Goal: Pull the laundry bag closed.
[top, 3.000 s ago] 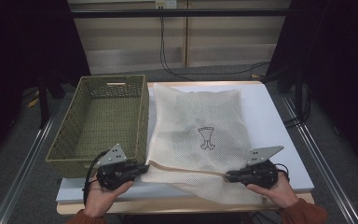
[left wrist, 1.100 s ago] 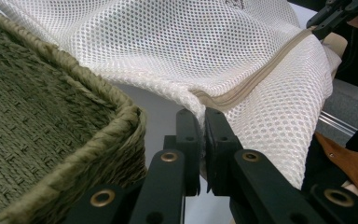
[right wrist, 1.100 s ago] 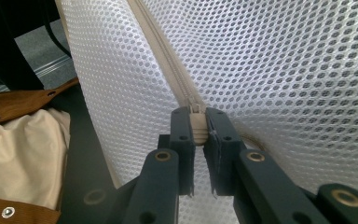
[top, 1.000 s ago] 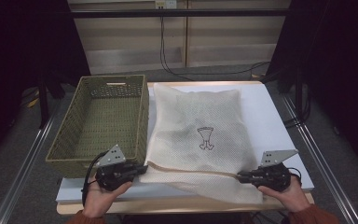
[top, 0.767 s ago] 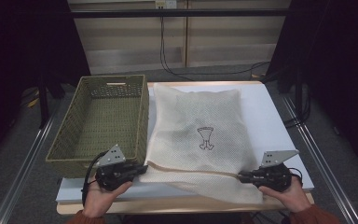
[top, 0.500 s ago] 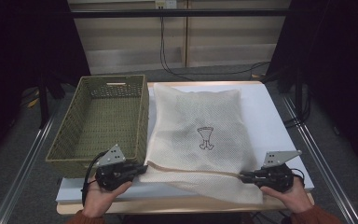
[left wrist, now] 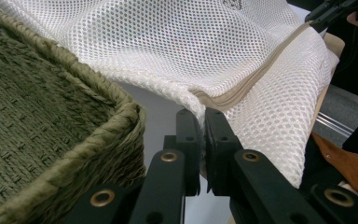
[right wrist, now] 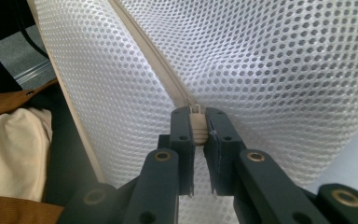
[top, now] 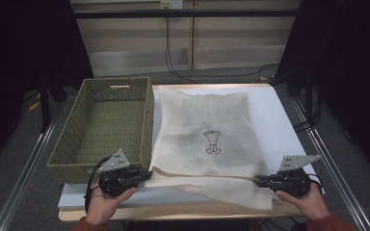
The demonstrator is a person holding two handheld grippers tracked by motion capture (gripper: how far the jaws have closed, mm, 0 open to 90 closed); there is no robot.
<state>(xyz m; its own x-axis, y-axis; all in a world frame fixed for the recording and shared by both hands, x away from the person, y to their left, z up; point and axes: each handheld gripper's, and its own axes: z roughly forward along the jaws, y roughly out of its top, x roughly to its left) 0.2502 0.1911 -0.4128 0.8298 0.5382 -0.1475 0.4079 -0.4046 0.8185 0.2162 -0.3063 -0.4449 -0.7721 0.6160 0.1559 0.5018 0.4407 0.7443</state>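
The mesh bag [top: 207, 139] covers most of the surface [top: 279, 125]. Its small dark print [top: 213, 142] is unreadable, possibly a logo. The bag's near corner overhangs, hidden behind the right tool [top: 262, 181].

Dim rm: pale cabinet [top: 188, 45] behind table [top: 282, 125] (cables dangling), grey floor [top: 24, 159].

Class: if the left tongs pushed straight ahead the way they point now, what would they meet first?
The left tongs already pinch the mesh bag at its zipper end, so they would push into more of that bag first. The basket lies to the side, off that line.
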